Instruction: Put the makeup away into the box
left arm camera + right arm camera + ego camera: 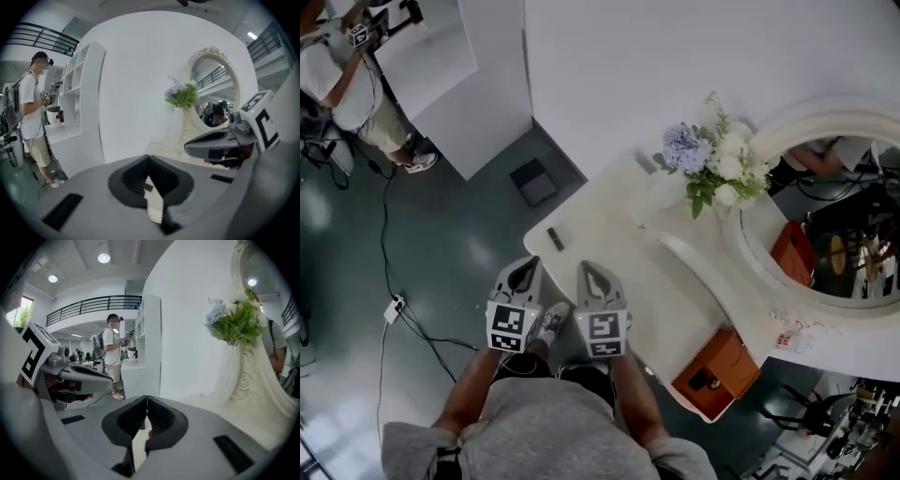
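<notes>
Your left claw (523, 272) and right claw (594, 274) are both clenched on nothing, likely because no makeup has been picked up yet. The small dark makeup stick (555, 238) lies on the desk (614, 239) just beyond them. The orange box (717, 375) sits well to the right, by the near corner. You hold both claws side by side, tilted slightly down toward the desk.
</notes>
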Motion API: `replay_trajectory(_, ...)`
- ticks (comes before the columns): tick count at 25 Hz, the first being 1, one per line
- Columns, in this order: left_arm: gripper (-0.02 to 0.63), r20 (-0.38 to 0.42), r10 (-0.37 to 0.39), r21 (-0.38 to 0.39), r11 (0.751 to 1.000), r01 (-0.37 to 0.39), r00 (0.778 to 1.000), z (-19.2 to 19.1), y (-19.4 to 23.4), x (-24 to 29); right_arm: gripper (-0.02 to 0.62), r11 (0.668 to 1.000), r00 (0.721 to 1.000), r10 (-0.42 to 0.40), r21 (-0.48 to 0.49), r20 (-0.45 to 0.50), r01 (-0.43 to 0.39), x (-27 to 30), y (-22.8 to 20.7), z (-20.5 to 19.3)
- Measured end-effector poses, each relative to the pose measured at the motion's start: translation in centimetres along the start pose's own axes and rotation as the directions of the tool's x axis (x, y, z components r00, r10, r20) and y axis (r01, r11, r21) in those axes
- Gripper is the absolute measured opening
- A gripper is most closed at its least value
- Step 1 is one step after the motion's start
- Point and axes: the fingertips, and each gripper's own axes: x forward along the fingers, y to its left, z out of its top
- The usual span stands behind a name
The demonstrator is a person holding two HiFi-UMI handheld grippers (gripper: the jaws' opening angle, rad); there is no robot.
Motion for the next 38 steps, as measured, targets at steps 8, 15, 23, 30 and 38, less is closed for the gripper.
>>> replay_trajectory(8,0.000,-0.067,0.018,-0.034,0.999,-0.020,0.998,-3.9,4.7,2.2,0.030,0.995,0.989,0.096,-0.014,-0.108,-0.098,7.6,2.2,-3.0)
replay_trajectory(15,0.000,-0.125,0.035,-0.084,0.995,-0.046,0.992,-7.2,7.1,3.3,0.184,0.988,0.955,0.150,0.003,-0.257,-0.155,12.3,3.1,-7.8)
replay_trajectory(23,0.000,-0.165,0.042,-0.126,0.990,-0.063,0.985,-10.0,8.5,4.3,0.184,0.986,0.924,0.149,-0.022,-0.352,-0.167,15.4,3.2,-11.3)
replay_trajectory(30,0.000,-0.184,0.038,-0.134,0.989,-0.063,0.982,-11.2,8.7,4.7,0.183,0.987,0.911,0.132,-0.035,-0.391,-0.158,16.8,2.8,-13.1)
replay_trajectory(38,0.000,-0.185,0.042,-0.125,0.990,-0.066,0.982,-11.2,9.0,4.4,0.110,0.988,0.910,0.106,-0.063,-0.401,-0.143,16.9,2.6,-13.6)
